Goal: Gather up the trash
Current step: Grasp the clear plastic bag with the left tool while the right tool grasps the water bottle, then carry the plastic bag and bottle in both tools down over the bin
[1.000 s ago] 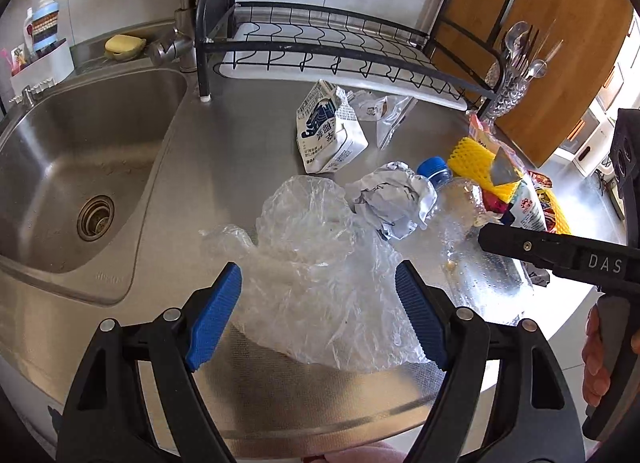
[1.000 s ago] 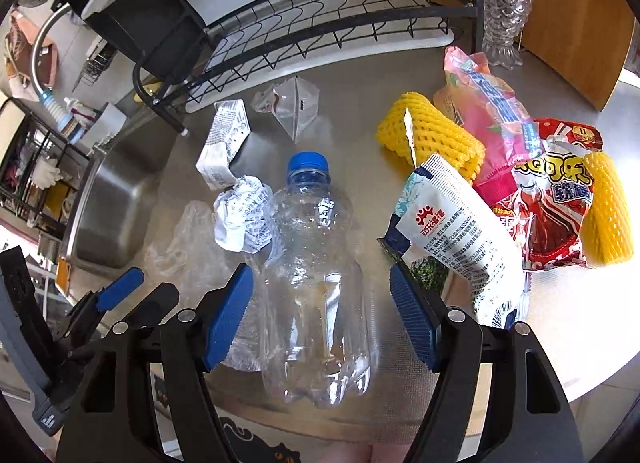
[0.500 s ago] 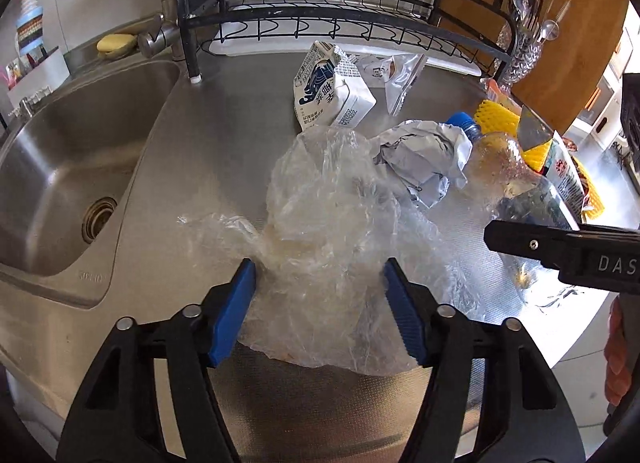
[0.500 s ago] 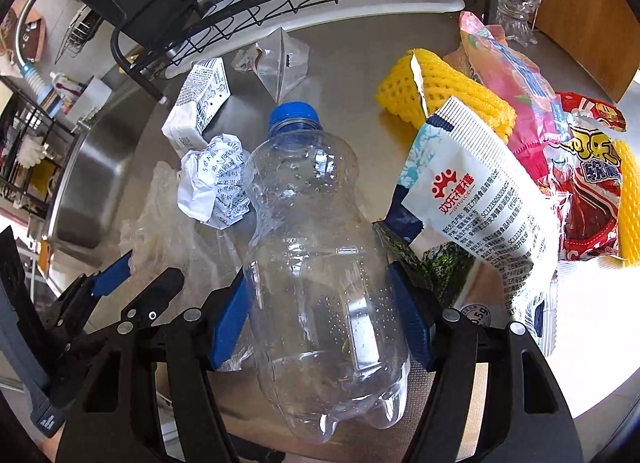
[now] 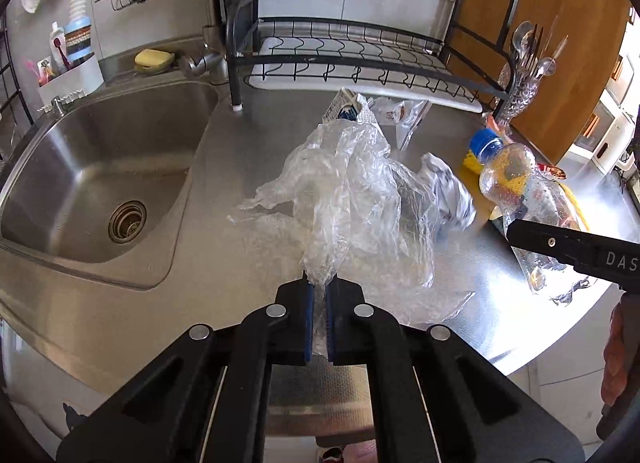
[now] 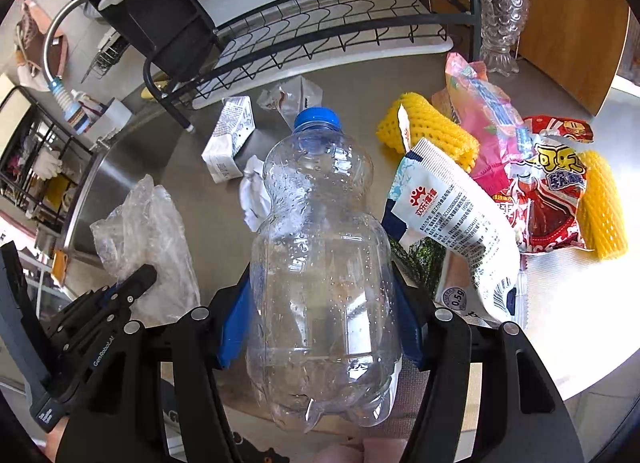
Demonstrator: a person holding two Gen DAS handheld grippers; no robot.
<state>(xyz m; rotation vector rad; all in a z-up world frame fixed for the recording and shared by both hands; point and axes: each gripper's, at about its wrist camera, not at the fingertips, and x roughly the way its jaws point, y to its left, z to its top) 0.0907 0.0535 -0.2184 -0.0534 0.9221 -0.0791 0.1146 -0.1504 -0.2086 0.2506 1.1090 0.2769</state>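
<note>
A crumpled clear plastic bag (image 5: 352, 191) rises off the steel counter, pinched at its near end by my left gripper (image 5: 318, 287), which is shut on it. The same bag (image 6: 148, 231) and left gripper (image 6: 132, 283) show at the lower left of the right wrist view. A clear plastic bottle (image 6: 320, 223) with a blue cap sits between the blue pads of my right gripper (image 6: 324, 303). Its jaws are closing and press on both sides of the bottle. In the left wrist view the bottle (image 5: 516, 179) hangs tilted above the counter at the right.
Crumpled paper (image 5: 448, 191), a milk carton (image 6: 230, 143), yellow foam nets (image 6: 432, 135) and snack wrappers (image 6: 548, 199) lie on the counter. The sink (image 5: 100, 183) is at the left and a dish rack (image 5: 360, 51) behind. The counter edge (image 5: 540, 351) runs close in front.
My left jaws closed on the plastic bag and pulled it up. The right gripper slid forward around the bottle, narrowed onto it, and the bottle lifted.
</note>
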